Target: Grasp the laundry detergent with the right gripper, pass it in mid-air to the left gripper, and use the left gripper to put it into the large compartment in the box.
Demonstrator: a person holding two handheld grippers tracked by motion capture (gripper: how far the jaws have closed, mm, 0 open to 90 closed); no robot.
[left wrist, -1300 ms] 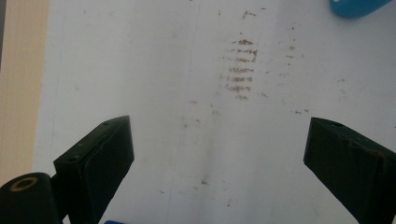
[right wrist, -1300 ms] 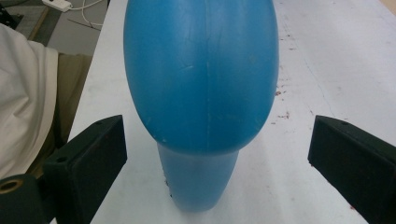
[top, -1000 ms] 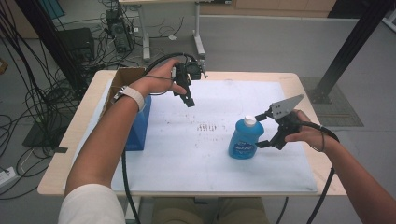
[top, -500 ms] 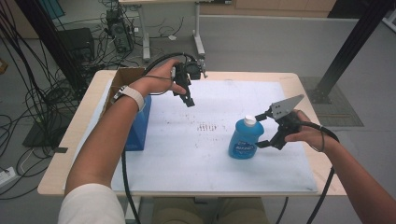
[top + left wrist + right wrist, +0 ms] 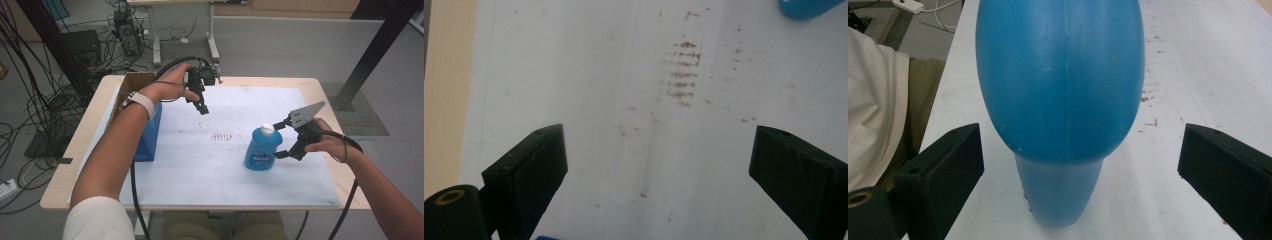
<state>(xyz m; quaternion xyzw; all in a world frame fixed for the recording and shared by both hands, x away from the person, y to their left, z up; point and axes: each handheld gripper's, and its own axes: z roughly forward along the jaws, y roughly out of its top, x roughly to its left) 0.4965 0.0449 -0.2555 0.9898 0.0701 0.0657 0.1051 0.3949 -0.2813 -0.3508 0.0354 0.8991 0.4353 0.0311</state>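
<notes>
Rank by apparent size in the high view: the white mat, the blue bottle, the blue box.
1. White mat, by far the largest.
2. Blue box.
3. Blue bottle.
The box is partly hidden by the forearm, so the last two are close.

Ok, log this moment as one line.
left hand-held gripper: open, raised over table | right hand-held gripper: open, jaws around blue bottle, no grip | bottle: upright on white mat

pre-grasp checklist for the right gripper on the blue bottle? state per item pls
1. Right gripper jaws open: ok.
2. Blue bottle between the jaws: ok, it sits in the gap in the right gripper view, pads not touching.
3. Bottle upright on the white mat: ok.
4. White cap on: ok.
5. Left gripper away from the bottle, open and holding nothing: ok.
6. Bottle fill level: cannot tell.
</notes>
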